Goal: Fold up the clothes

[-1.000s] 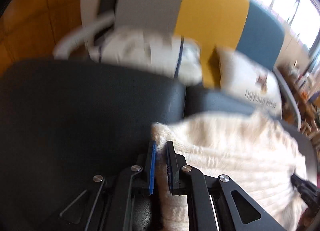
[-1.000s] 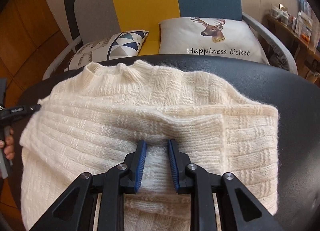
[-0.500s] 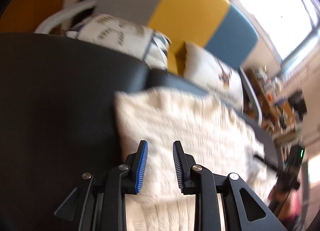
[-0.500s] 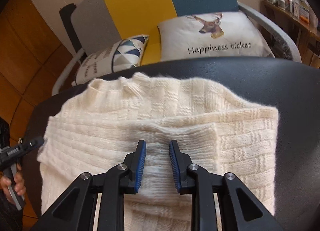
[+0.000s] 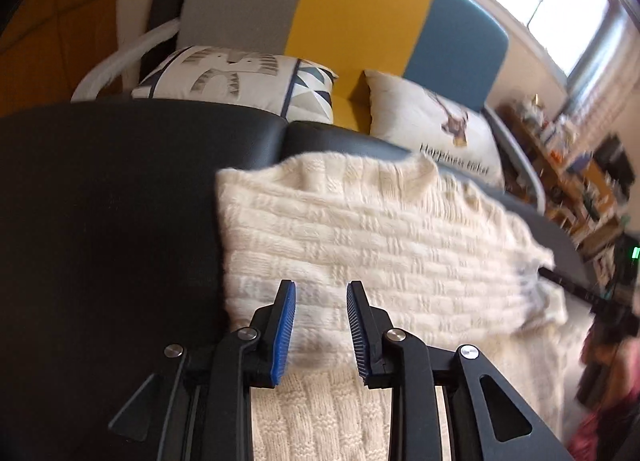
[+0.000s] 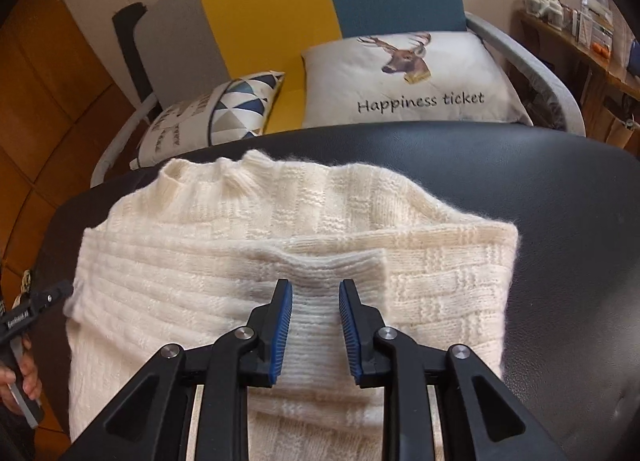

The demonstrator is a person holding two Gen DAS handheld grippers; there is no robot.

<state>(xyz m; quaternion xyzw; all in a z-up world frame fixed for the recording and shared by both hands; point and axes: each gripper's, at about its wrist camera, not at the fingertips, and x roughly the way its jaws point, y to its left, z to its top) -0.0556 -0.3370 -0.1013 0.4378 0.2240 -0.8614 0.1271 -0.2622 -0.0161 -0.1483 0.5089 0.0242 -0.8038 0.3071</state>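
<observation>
A: What lies beyond the two claws?

B: Farthest ahead of both stands a sofa [image 6: 280, 13] with a back in grey, yellow and blue. Two cushions lean on it: a deer cushion [image 6: 408, 81] printed "Happiness ticket" ahead and slightly right of the right gripper, and a triangle-patterned cushion [image 6: 224, 113] ahead and to its left. Nearer, a black padded surface [image 6: 560, 221] spreads under and around both claws.

A: And the garment?

B: A cream knitted sweater [image 6: 280, 229] lies flat on that black surface, directly under and ahead of both claws, its collar at the far edge. One sleeve [image 6: 340, 261] is folded across the body, its ribbed cuff end just ahead of the right claw's tips.

A: How does the right gripper [image 6: 315, 293] stand?

B: Its jaws are spread moderately, with folded knit showing in the gap between the blue pads. Whether the pads touch the fabric cannot be told; nothing is pinched.

A: And the left gripper [image 5: 321, 293]?

B: Spread about as wide, over the sweater close to its left edge, with knit visible between the pads. It grips nothing. From the right wrist view, the left claw's tip [image 6: 52, 297] sits at the sweater's left edge, with a hand [image 6: 24, 373] on its handle.
</observation>
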